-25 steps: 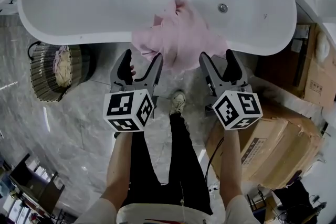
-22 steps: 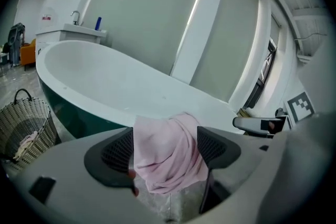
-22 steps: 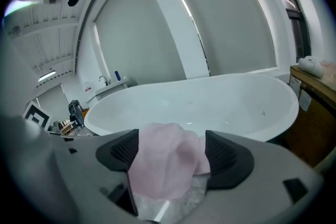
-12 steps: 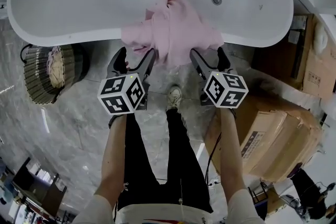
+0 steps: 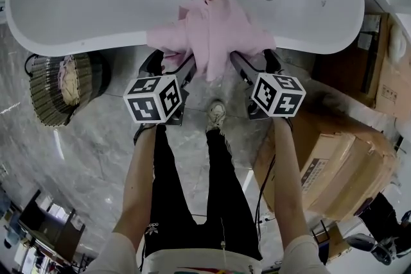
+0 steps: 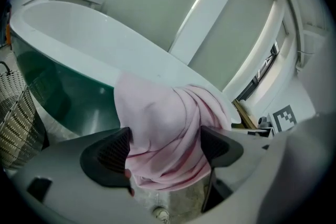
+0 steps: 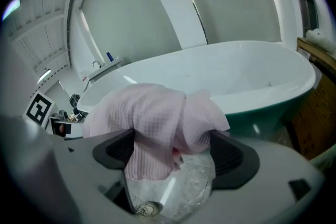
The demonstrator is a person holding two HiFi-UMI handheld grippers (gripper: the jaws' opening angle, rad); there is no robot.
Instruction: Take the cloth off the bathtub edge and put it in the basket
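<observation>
cloth (image 5: 215, 32) hangs over bathtub edge (image 5: 96, 45), dead ahead | left hand-held gripper (image 5: 170, 65) and right hand-held gripper (image 5: 255, 63) equally near | jaws just opening wide, astride its folds, unclamped

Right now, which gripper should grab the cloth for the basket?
Probably the left gripper: the basket stands left of it. It and the right gripper have just been opening, cloth between each's jaws.
</observation>
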